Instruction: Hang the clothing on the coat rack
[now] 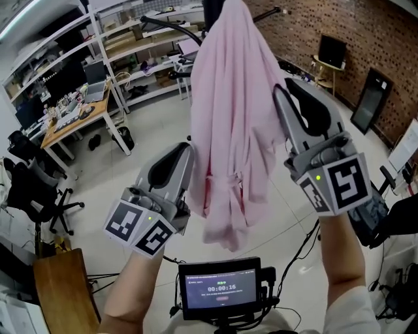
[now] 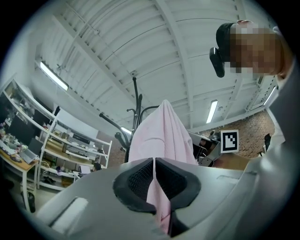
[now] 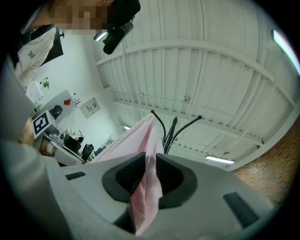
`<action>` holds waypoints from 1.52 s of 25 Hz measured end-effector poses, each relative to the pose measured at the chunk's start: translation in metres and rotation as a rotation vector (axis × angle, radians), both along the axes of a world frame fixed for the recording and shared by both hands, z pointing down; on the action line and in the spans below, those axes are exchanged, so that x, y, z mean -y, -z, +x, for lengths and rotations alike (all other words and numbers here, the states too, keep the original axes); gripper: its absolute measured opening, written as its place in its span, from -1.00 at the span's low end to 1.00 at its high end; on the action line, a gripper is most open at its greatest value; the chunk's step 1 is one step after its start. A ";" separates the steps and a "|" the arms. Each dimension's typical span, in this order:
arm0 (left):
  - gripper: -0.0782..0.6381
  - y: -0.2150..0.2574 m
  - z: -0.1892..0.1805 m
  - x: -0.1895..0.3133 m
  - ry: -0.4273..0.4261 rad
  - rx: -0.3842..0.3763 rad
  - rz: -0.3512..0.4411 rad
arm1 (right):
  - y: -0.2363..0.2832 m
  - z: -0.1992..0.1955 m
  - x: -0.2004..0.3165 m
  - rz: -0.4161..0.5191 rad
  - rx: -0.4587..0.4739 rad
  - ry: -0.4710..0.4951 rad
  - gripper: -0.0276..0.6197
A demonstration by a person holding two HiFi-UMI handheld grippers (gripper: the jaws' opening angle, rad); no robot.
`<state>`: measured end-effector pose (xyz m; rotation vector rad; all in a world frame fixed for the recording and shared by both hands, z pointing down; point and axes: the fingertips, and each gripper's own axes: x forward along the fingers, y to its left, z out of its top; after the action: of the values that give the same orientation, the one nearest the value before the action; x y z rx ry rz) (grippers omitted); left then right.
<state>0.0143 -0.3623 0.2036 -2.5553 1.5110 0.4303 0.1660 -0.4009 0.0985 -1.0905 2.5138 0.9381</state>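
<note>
Holding one pink shirt (image 1: 232, 117) with two grippers: left gripper (image 2: 154, 161) clamped on a thin fold, right gripper (image 3: 151, 158) clamped on a thicker bunch, raised higher. Both point upward. Shirt's top is up at the one rack (image 2: 136, 98).

Garment (image 1: 232, 117) top cut by pic edge; rack (image 1: 212, 12) mostly hidden

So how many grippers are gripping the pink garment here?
2. The left gripper pinches the pink garment at its left edge; the right gripper pinches its right edge, higher up.
</note>
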 end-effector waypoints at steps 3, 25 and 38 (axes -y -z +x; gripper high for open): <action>-0.73 -0.010 -0.003 -0.004 -0.003 0.000 -0.024 | -0.012 0.000 0.000 -0.036 0.004 -0.005 -0.65; -0.76 -0.051 -0.001 -0.096 -0.146 0.006 -0.126 | -0.096 0.015 -0.091 -0.323 0.067 -0.155 -0.65; -0.78 -0.076 -0.025 -0.145 -0.171 -0.016 -0.166 | -0.146 -0.014 -0.143 -0.416 0.031 -0.167 -0.65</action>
<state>-0.0107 -0.2177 0.2795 -2.8290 1.3932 0.3592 0.1521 -0.2575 0.2446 -1.4367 2.6942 0.4324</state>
